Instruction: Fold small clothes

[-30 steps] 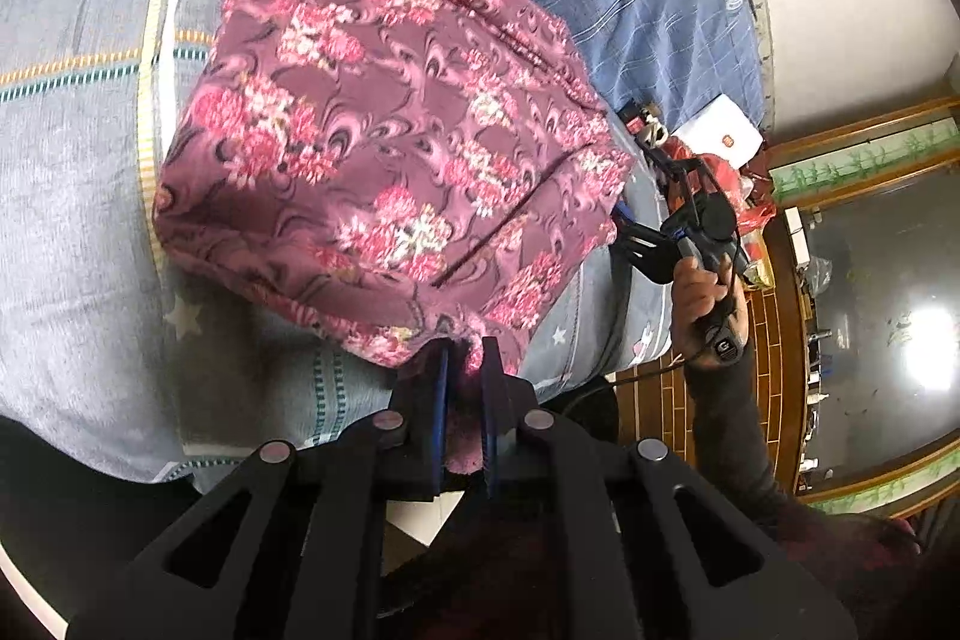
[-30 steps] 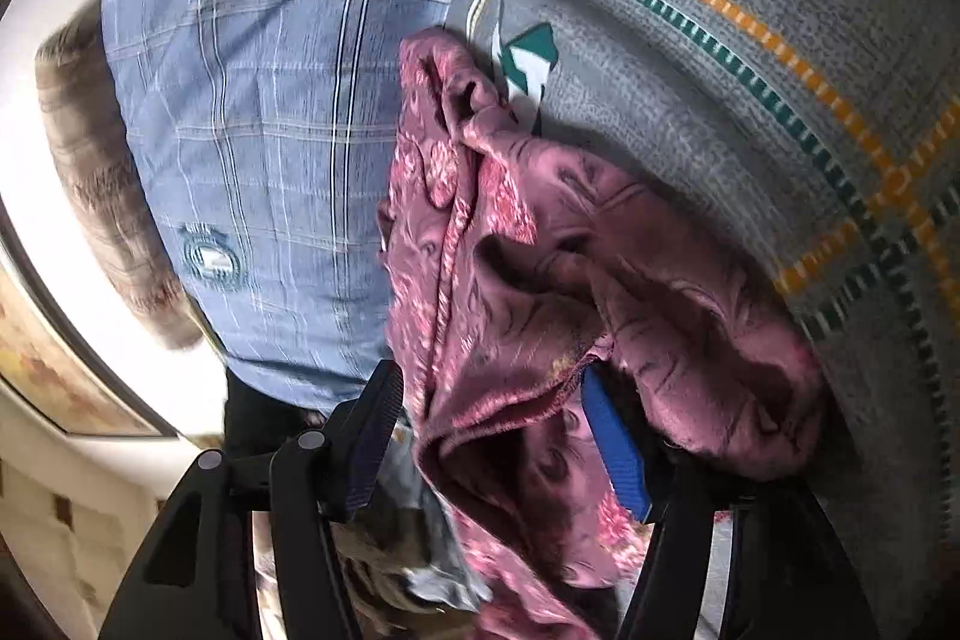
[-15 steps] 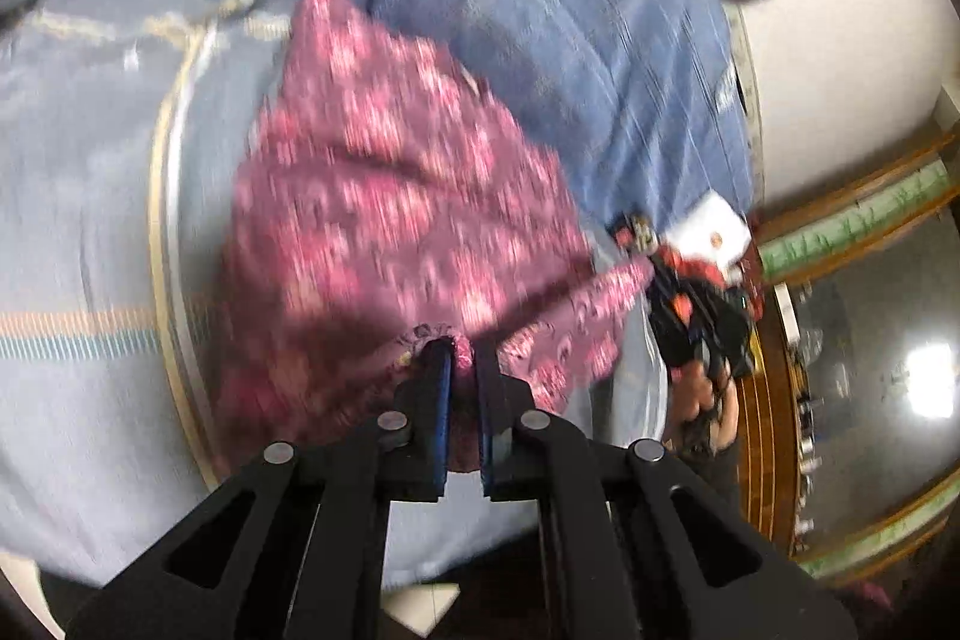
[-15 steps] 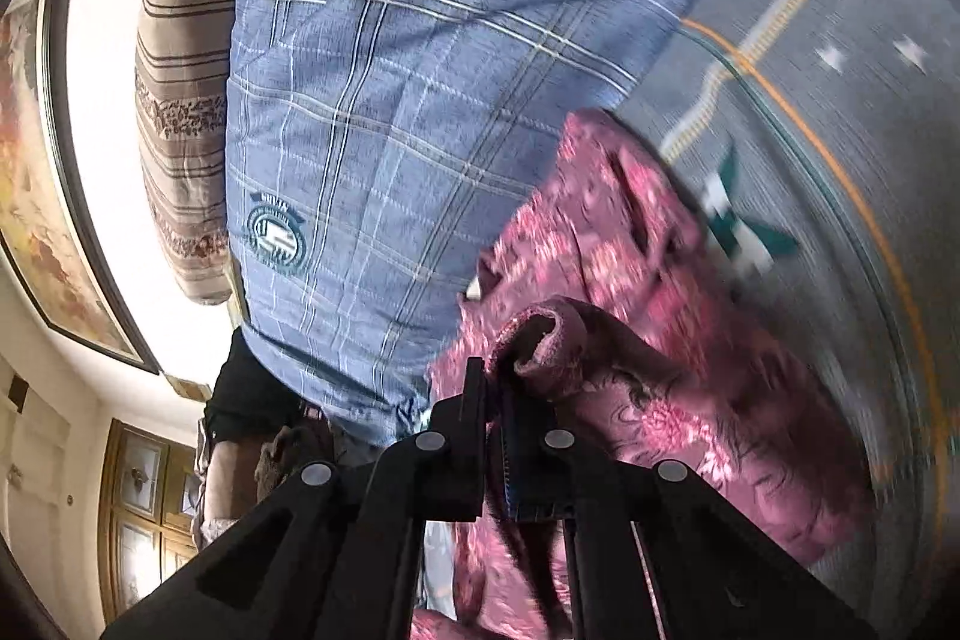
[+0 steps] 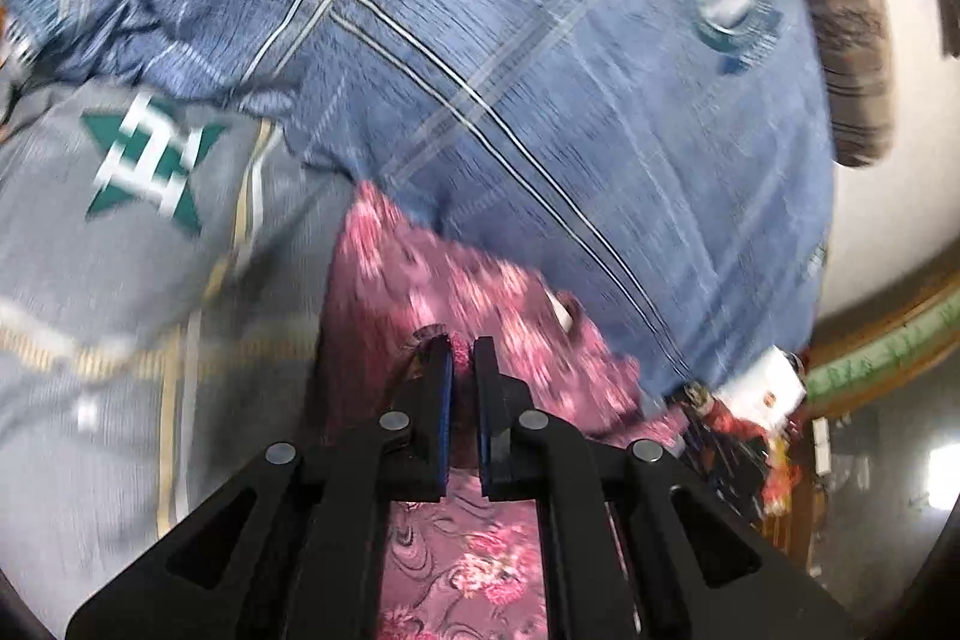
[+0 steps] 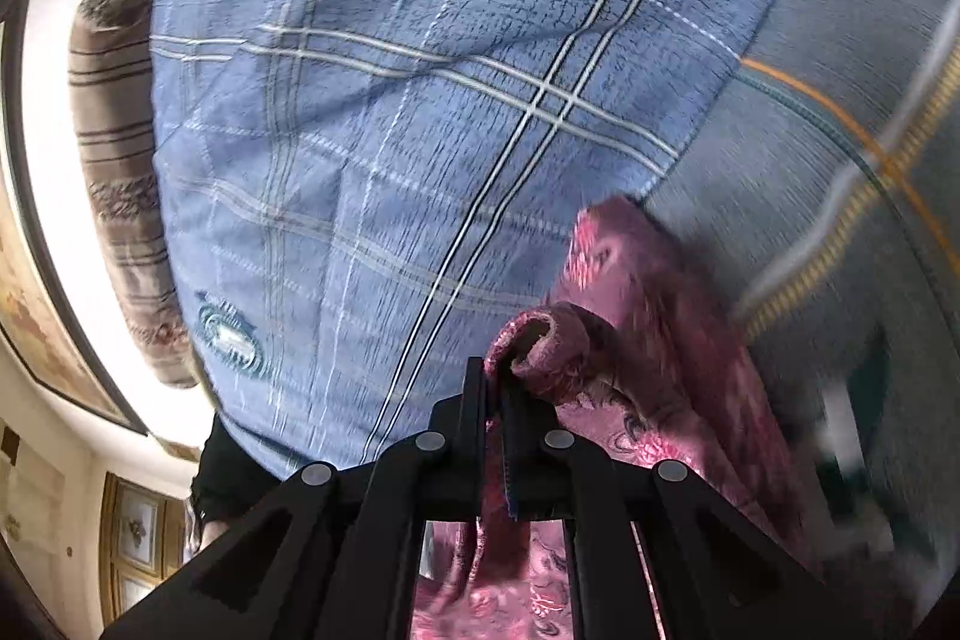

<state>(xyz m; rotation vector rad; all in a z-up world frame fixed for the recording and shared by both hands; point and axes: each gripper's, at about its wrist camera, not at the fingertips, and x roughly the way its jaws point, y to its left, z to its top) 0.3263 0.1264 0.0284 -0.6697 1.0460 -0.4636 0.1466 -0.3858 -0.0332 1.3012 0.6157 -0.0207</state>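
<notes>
Bed [image 5: 108, 292] with grey patterned sheet. Blue plaid quilt [image 6: 420, 112] lies on it. Striped brown pillow [image 6: 120, 172] just beside the quilt, against a white wall [image 5: 888, 220]. Framed picture [image 6: 30, 292] hangs near the pillow.

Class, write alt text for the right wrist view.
The right gripper is shut on a bunched edge of a maroon floral garment, held above a grey bedsheet. A blue plaid quilt fills the background, beside a brown striped pillow.
</notes>
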